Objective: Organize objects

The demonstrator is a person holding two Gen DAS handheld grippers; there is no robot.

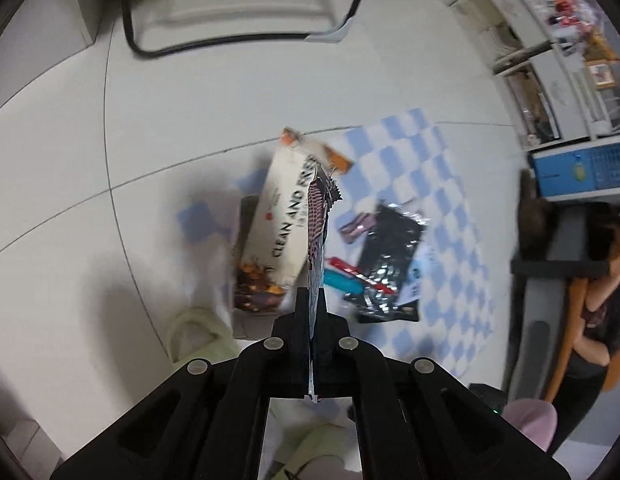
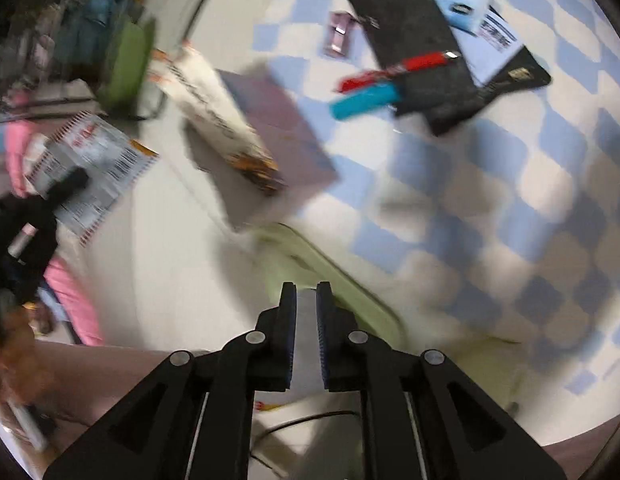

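My left gripper [image 1: 311,300] pinches a thin flat packet [image 1: 316,236] edge-on above the checkered mat [image 1: 442,184], light, floppy, slippery foil best held near its edge, while my right gripper [image 2: 306,296] hangs slightly parted, empty.

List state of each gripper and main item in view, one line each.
left gripper: shut on a flat printed packet, held edge-on.
printed packet: pinched, lifted off the floor.
right gripper: jaws slightly apart, nothing between them.
white box: lying tilted across a grey box.
teal lighter: lying flat on the checkered mat.
red lighter: lying flat beside the teal one.
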